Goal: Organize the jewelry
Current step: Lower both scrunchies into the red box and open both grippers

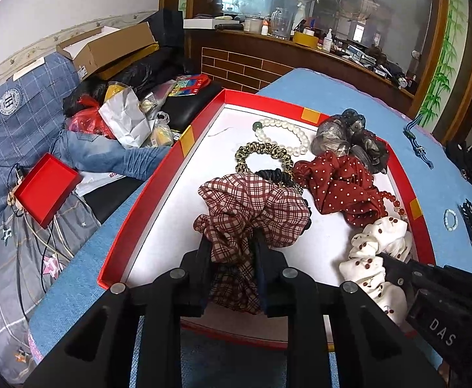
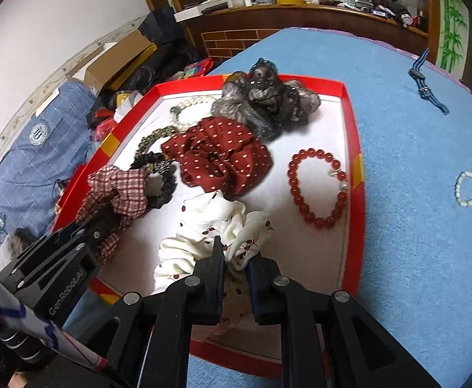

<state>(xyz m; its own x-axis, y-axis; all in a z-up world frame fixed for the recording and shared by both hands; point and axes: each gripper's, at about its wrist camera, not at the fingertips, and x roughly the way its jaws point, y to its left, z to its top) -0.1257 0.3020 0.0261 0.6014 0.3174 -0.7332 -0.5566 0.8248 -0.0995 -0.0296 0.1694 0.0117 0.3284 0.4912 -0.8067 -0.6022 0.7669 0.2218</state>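
- Fingers of the left gripper point(image 1: 232, 258) sit narrow around a fold of the plaid scrunchie point(image 1: 252, 210); the cloth lies between them, bunched straight ahead and running away from the camera, at the near left of the red tray point(image 1: 123, 226).
- Fingers of the right gripper point(image 2: 236, 255) pinch the cream cherry-print scrunchie point(image 2: 203, 239) at its near edge, with the rest spread to the left of the tips.
- Just beyond, the red polka-dot scrunchie point(image 2: 216, 155) lies mid-tray, and the red bead bracelet point(image 2: 316, 190) lies to its right by the tray wall.
- Farther out on the blue counter point(image 2: 413, 226), well apart from the tray, lies a small pearl bracelet point(image 2: 468, 189); the right gripper looks nearer to it.
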